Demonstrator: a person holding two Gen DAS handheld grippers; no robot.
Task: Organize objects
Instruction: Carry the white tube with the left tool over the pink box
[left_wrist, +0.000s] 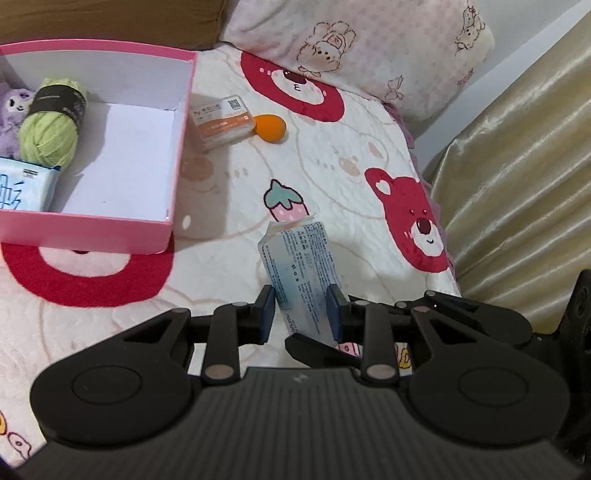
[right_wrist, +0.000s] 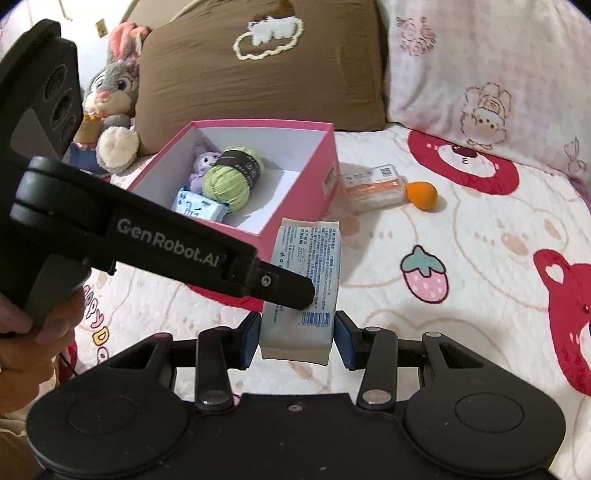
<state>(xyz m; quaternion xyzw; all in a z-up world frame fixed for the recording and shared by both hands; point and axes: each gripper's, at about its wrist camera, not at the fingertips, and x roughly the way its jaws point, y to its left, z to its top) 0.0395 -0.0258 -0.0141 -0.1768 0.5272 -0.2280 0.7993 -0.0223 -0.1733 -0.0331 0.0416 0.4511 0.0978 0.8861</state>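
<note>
A white-and-blue tissue packet (left_wrist: 299, 258) (right_wrist: 306, 254) hangs above the bedspread, gripped from two sides. My left gripper (left_wrist: 301, 306) is shut on its lower part. My right gripper (right_wrist: 297, 332) is shut on its bottom end, with a blue pad on each side. The left gripper's finger (right_wrist: 291, 291) reaches in from the left and presses on the packet. An open pink box (left_wrist: 92, 230) (right_wrist: 295, 184) lies just beyond, holding a green yarn ball (left_wrist: 48, 136) (right_wrist: 229, 181), a purple plush (left_wrist: 11, 110) (right_wrist: 201, 162) and another blue tissue pack (left_wrist: 22, 184) (right_wrist: 199, 206).
A clear box with an orange label (left_wrist: 223, 122) (right_wrist: 373, 188) and an orange egg-shaped sponge (left_wrist: 271, 127) (right_wrist: 423, 195) lie on the bedspread right of the pink box. A grey bunny plush (right_wrist: 110, 96) and pillows (right_wrist: 258, 74) stand behind. A gold curtain (left_wrist: 517, 184) hangs past the bed's right edge.
</note>
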